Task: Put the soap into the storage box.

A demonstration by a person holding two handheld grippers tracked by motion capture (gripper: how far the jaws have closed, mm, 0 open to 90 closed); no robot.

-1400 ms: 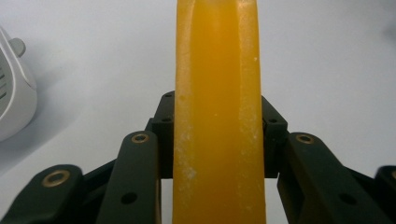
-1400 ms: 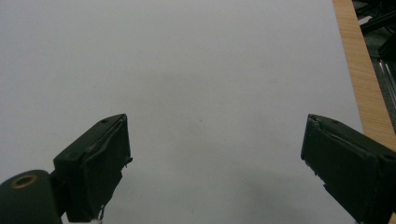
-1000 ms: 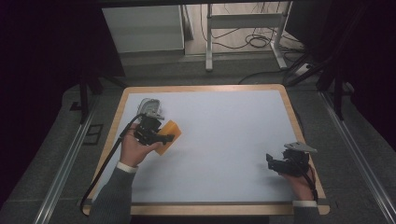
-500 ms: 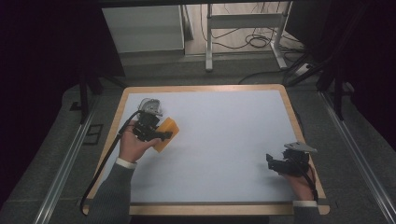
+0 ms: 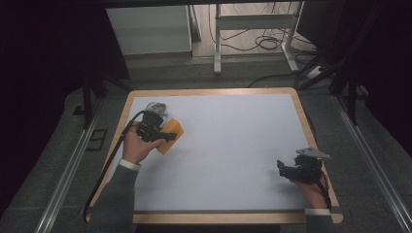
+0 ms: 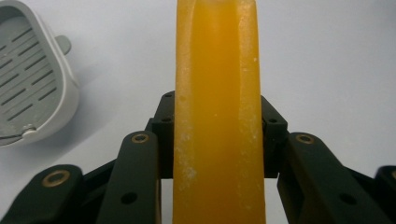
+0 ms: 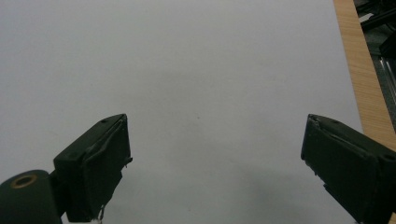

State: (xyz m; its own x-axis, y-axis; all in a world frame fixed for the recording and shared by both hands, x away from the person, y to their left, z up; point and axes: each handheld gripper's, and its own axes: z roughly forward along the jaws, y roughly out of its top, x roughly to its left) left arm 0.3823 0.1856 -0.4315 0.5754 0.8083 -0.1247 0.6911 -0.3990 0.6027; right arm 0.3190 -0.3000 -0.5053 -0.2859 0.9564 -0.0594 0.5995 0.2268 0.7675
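While the left hand-held gripper (image 5: 160, 136) is clamping an orange sponge (image 6: 217, 112) edge-on between its jaws, the pick-up part of the work is looking done and the putting-down or wiping is looking still ahead. The sponge is sitting at the desk's (image 5: 233, 145) left side, just beside a grey slotted dish (image 6: 28, 88) with rounded corners and a pale plastic rim. Its face is appearing waxy and smooth, speckled with pale grains. The right hand-held gripper (image 5: 291, 170) is resting near the desk's right edge, jaws spread wide and holding nothing, above the matte white surface with its wooden border.
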